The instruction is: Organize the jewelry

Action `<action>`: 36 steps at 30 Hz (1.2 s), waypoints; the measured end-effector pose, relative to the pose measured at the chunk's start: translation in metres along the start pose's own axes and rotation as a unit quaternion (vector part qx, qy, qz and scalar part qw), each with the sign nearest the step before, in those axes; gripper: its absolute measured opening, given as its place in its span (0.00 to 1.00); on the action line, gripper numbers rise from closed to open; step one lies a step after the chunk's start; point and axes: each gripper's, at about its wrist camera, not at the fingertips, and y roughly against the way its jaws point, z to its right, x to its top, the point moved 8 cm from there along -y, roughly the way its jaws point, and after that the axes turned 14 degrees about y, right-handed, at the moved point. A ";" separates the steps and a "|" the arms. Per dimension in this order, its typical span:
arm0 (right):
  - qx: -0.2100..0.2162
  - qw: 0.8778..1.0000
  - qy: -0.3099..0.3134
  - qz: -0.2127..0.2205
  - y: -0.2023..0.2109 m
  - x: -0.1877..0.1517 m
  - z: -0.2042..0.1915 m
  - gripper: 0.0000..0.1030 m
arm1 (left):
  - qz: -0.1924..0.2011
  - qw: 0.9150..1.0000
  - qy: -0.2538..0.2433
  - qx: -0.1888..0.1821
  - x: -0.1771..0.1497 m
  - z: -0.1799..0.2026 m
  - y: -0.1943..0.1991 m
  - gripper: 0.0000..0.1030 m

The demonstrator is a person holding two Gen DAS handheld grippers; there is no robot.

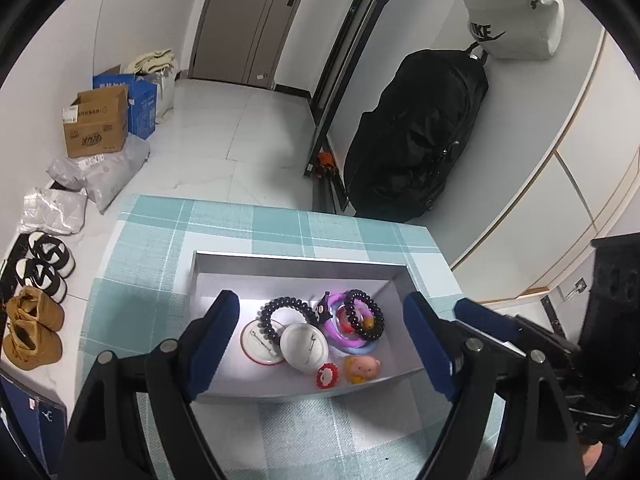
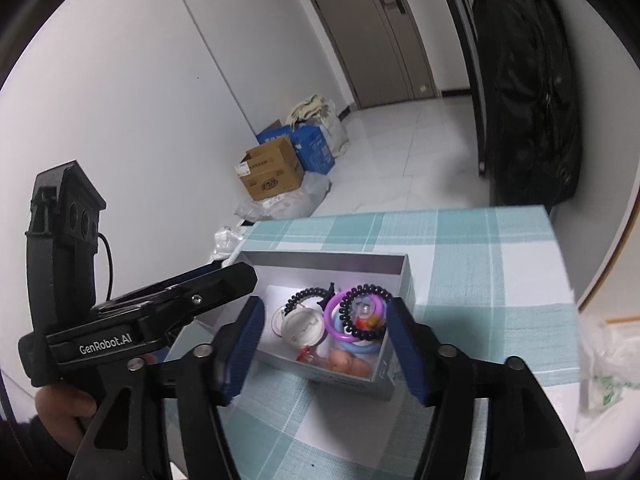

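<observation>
The left gripper (image 1: 320, 344) sat nearest the lens, its two blue-padded fingers (image 1: 214, 336) spread wide apart and holding nothing, one on either side of an open grey box (image 1: 296, 264). The box rested on a table covered by a teal and white checked cloth (image 1: 280, 228), closer to the table's far edge than its near one. Inside the box, jewelry lay heaped together: a black coiled hair tie (image 1: 286, 312) partly over two round white badges (image 1: 304, 346), a dark beaded bracelet (image 1: 366, 314) resting on purple and blue rings (image 1: 344, 338), and, by the box's near wall, a small red and white ring (image 1: 327, 376) just beside a pink pig figure (image 1: 363, 368). In the right wrist view, the right gripper (image 2: 324, 344) also stood wide open and empty, its fingers framing the same box near its front corner. The left gripper's black body showed beside it at the left, touching nothing in the box.
</observation>
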 end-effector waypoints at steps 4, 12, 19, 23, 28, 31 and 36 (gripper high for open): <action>-0.007 1.000 0.006 0.005 0.008 -0.001 -0.004 0.69 | 0.015 1.000 -0.008 0.016 0.000 -0.002 0.005 0.78; -0.020 1.000 0.004 0.009 0.021 -0.006 -0.004 0.75 | 0.030 0.999 0.008 0.031 -0.001 -0.007 0.018 0.78; -0.025 0.999 0.008 0.020 0.032 -0.009 -0.008 0.77 | 0.040 0.998 0.006 0.044 -0.009 -0.004 0.026 0.78; -0.027 0.999 0.009 0.025 0.037 -0.011 -0.010 0.80 | 0.043 0.998 0.007 0.053 -0.011 -0.005 0.028 0.78; -0.027 0.999 0.008 0.025 0.039 -0.012 -0.010 0.81 | 0.051 0.997 0.004 0.059 -0.010 -0.005 0.030 0.78; -0.028 0.999 0.010 0.025 0.039 -0.012 -0.010 0.81 | 0.057 0.996 0.003 0.061 -0.010 -0.004 0.031 0.78; -0.028 0.999 0.013 0.027 0.038 -0.013 -0.010 0.81 | 0.070 0.996 -0.002 0.062 -0.011 -0.003 0.031 0.78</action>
